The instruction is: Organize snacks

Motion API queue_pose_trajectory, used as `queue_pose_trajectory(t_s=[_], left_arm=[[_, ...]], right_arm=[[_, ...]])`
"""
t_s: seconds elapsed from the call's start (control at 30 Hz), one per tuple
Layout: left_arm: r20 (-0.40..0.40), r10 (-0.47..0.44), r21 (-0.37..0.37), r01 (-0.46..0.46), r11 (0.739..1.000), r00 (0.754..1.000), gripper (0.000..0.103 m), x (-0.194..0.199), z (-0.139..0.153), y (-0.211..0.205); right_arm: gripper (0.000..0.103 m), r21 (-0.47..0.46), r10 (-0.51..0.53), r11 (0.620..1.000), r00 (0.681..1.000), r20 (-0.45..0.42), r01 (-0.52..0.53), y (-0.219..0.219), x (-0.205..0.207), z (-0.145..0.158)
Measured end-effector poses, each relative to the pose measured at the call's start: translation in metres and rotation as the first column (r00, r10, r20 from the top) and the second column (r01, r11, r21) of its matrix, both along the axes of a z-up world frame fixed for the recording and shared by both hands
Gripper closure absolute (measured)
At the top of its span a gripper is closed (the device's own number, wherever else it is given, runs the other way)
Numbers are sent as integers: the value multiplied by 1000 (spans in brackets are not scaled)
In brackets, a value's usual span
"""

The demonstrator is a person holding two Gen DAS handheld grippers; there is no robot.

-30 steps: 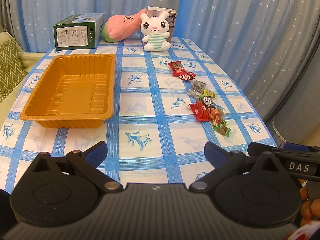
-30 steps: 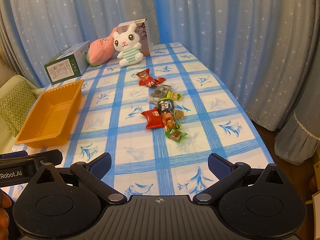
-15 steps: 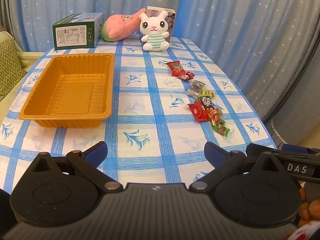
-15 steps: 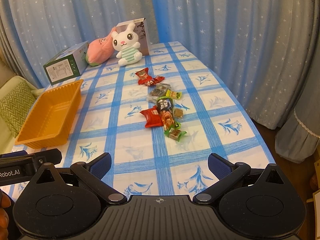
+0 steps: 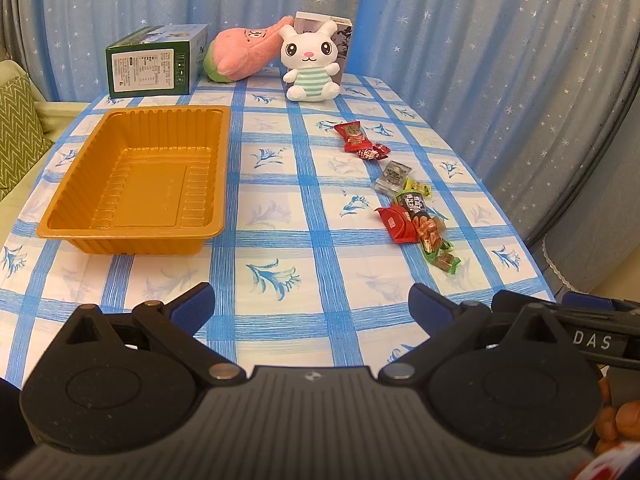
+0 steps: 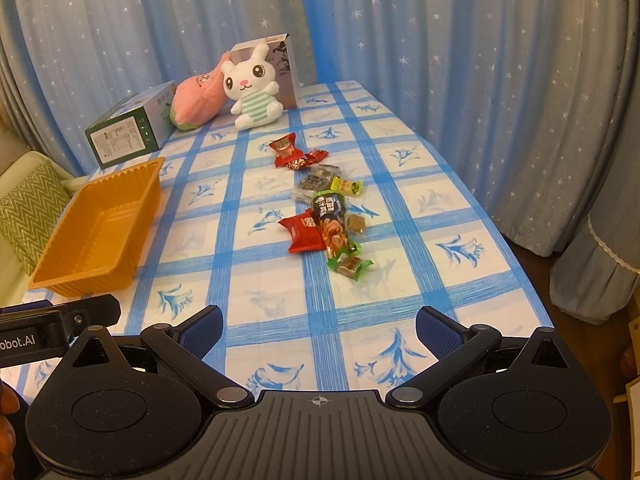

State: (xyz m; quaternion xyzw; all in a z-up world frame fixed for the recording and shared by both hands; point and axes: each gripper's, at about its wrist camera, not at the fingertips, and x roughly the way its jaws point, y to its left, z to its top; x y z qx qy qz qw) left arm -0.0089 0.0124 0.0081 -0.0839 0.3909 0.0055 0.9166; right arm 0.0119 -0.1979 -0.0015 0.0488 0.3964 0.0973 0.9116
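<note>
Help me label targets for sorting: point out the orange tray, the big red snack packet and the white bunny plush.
orange tray [image 5: 224,168], left wrist view, on its right wall.
big red snack packet [image 6: 304,234], right wrist view, packet middle.
white bunny plush [image 6: 252,92], right wrist view, on its chest.

A home: starry blue curtains [image 6: 460,40], plush rabbit [image 6: 250,88], cushioned sofa [image 5: 16,120] beside a clothed table [image 5: 280,220].

An orange tray [image 5: 136,184] sits empty on the desk's left side. Well apart to its right, wrapped snacks [image 6: 320,208] lie in a loose line: red packets, clear and green-wrapped candies, and a dark nut pouch [image 6: 332,220] overlapping a red packet [image 6: 304,234].
</note>
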Motion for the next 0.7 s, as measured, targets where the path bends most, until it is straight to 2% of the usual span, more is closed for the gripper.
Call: queue_pose_trajectory(t_s=[0.7], left_arm=[[-1, 0, -4, 0, 1000, 1000, 1, 1, -2, 0]], right_arm=[[1, 2, -1, 1000, 1000, -3, 1, -1, 1, -3]])
